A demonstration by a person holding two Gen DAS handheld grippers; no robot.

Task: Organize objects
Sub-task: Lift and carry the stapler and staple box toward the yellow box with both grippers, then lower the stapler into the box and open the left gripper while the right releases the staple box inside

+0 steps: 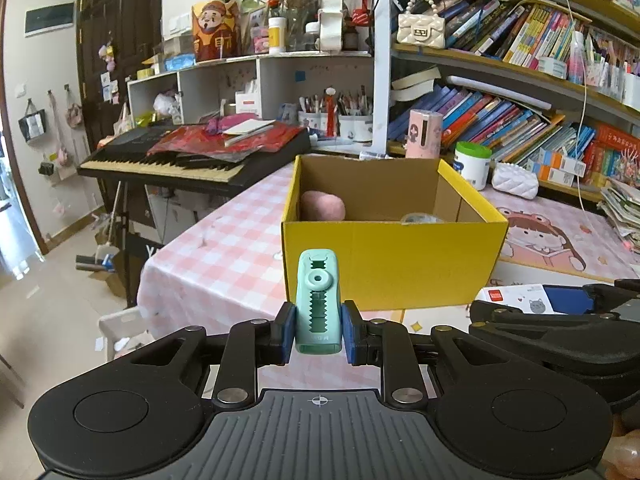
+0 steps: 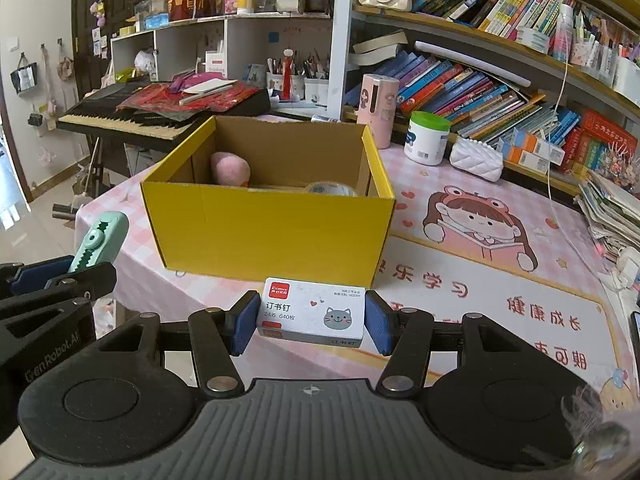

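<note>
On the surface: a pink checked cloth (image 2: 424,184) with a cartoon mat covers it, and a yellow cardboard box (image 2: 272,232) stands open-topped near the middle
Inside the box: a pink rounded soft-looking thing (image 2: 230,168) at the far left and a roll of clear tape (image 2: 331,189) by the near wall, both only partly seen over the rim
Left tongs (image 1: 319,330): closed on a mint-green utility knife (image 1: 319,300), blue pads pressing its two flat sides near the butt end, the nose pointing up and forward at the box's near wall
Right tongs (image 2: 310,320): clamped on a box of staples (image 2: 311,312), white with a red corner label and a grey cat face, pads on its two short ends
Where they sit: both items are held up off the cloth just in front of the box, lower than its rim, the knife to the left of the staples
Knife handling: hard, smooth plastic shell, light, likely a bit slippery; I can't see any blade showing; the flat sides where it is held look the safest hold
Staple box handling: small stiff card, light but dense for its size; pressing the ends suits it, since a hard pinch on the broad faces could crush it or pop the flap
Next move, I'd guess: lift each over the rim and let go low inside, clear of the tape and the pink thing
</note>
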